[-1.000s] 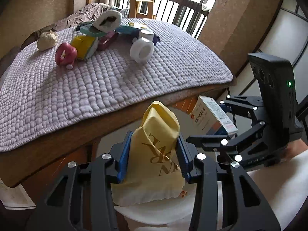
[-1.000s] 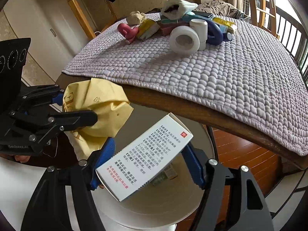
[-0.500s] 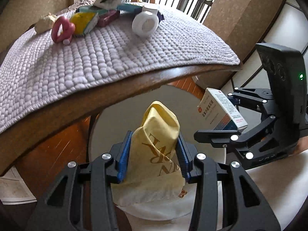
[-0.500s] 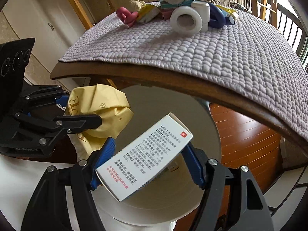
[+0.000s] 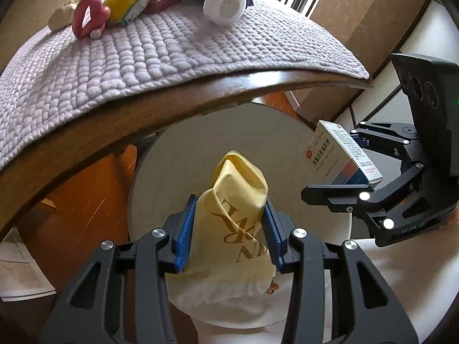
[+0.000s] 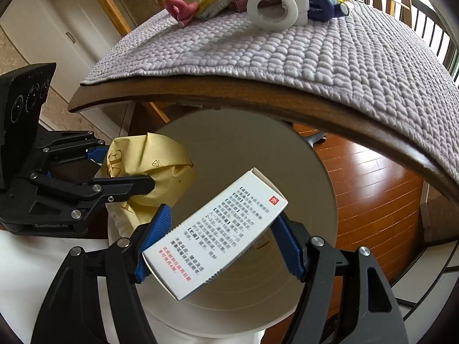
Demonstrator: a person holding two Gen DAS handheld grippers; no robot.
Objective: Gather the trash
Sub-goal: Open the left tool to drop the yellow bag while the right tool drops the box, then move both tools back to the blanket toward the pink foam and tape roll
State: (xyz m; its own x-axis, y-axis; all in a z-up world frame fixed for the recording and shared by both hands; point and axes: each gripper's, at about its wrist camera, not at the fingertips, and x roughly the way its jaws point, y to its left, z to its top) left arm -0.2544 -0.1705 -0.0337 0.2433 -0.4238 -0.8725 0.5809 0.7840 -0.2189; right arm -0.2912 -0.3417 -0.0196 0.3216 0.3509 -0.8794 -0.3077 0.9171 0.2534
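My left gripper (image 5: pixel 229 229) is shut on a crumpled yellow paper bag (image 5: pixel 238 215) with gold letters, held over the open mouth of a round white bin (image 5: pixel 183 157). My right gripper (image 6: pixel 223 240) is shut on a white medicine box (image 6: pixel 215 235) with printed text, held tilted over the same bin (image 6: pixel 309 189). Each gripper shows in the other's view: the right one with the box (image 5: pixel 341 154) to the right, the left one with the bag (image 6: pixel 146 177) to the left.
A wooden table edge (image 5: pixel 160 114) with a lilac knitted mat (image 5: pixel 137 51) overhangs the bin. On the mat lie a white tape roll (image 5: pixel 222 5), a pink object (image 5: pixel 89 17), a yellow packet (image 5: pixel 126 8) and several other items. Orange wood floor (image 6: pixel 373 189) surrounds the bin.
Both grippers have dropped lower with their loads, from table height down to over the bin's mouth. The table edge now sits above them. Both stay shut.
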